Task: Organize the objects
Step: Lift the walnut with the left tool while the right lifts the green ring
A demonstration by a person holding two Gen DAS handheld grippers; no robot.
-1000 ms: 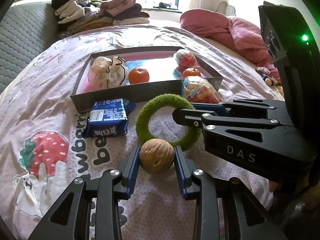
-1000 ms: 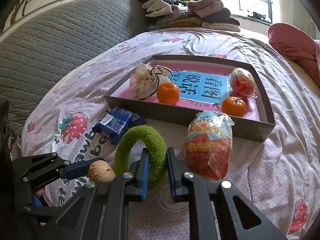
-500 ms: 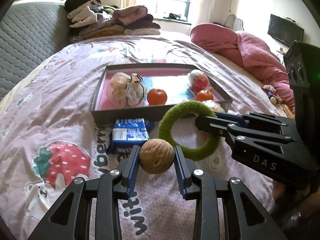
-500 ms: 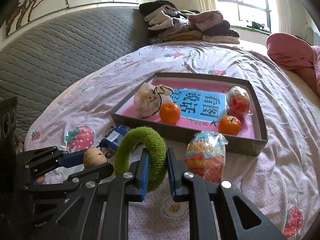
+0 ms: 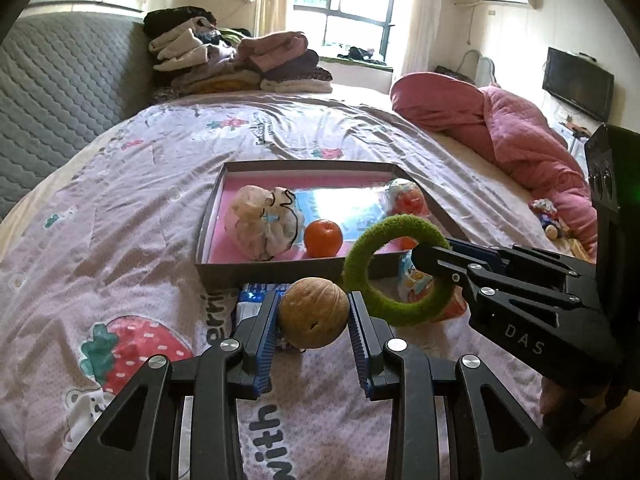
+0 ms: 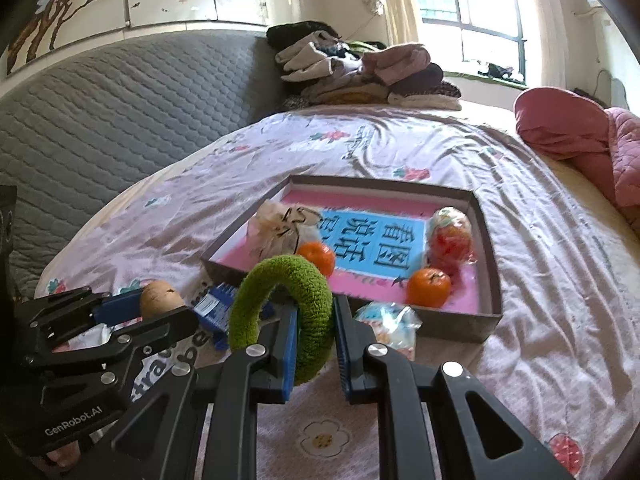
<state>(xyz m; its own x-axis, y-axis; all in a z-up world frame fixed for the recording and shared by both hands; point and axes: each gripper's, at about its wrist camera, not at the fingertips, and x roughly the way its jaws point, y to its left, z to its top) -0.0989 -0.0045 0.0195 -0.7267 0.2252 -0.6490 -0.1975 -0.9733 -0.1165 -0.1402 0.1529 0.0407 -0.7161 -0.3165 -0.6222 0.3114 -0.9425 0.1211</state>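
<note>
**Walnut and green ring held in front of the tray**

The left tool (image 5: 313, 322) is clamped on a walnut (image 5: 313, 312), its blue pads pressed against both sides of the shell. The right tool (image 6: 316, 344) is closed on a fuzzy green ring (image 6: 280, 312), gripping the ring's near side so it stands upright. Both are held above the bed (image 5: 120, 208), on the near side of a shallow grey tray (image 5: 280, 270).

Inside the tray lie a tied clear bag (image 5: 260, 224), two oranges (image 6: 430, 286) and a wrapped red snack (image 6: 450, 238). Against the tray's near wall, on the bedspread, lie a blue packet (image 6: 214, 304) and another snack pack (image 6: 390, 328). Folded clothes (image 5: 236, 60) are stacked beyond the tray's far side.
</note>
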